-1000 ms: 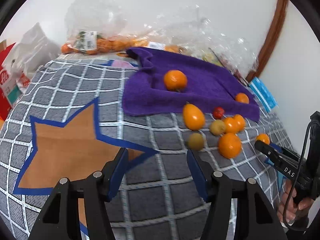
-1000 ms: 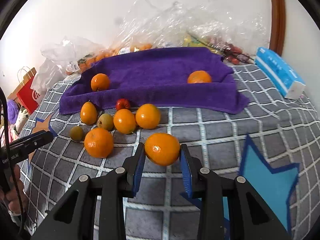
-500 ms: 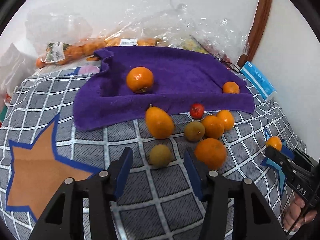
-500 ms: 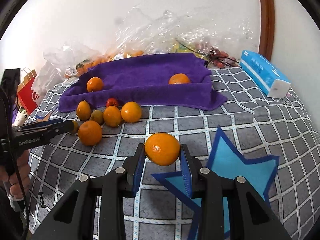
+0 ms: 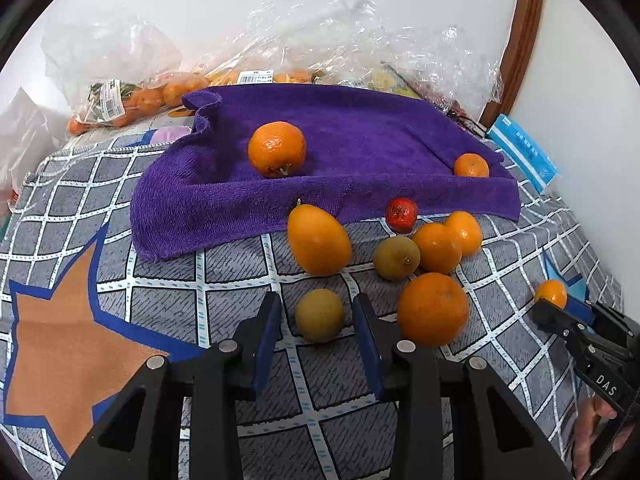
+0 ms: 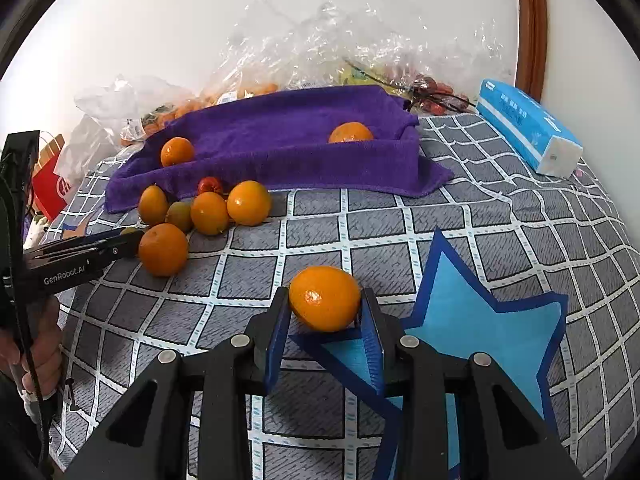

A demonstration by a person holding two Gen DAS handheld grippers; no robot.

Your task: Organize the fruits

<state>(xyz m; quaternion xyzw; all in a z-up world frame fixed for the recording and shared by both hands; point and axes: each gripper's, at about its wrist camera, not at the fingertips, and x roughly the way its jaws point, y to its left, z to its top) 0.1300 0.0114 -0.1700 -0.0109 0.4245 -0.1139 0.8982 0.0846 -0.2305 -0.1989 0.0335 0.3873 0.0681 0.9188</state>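
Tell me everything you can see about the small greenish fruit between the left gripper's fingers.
The greenish fruit is small, round and olive-yellow, with a dull, slightly speckled skin. It rests on the grey checked cloth, apart from the other fruit, with the large orange nearest on its right. It sits between the blue pads of the left gripper, whose jaws are closing; a gap still shows on each side, so nothing presses on it yet.

Fuzzy purple terry towel [image 5: 360, 136], crinkly glossy plastic bags [image 5: 360, 40].
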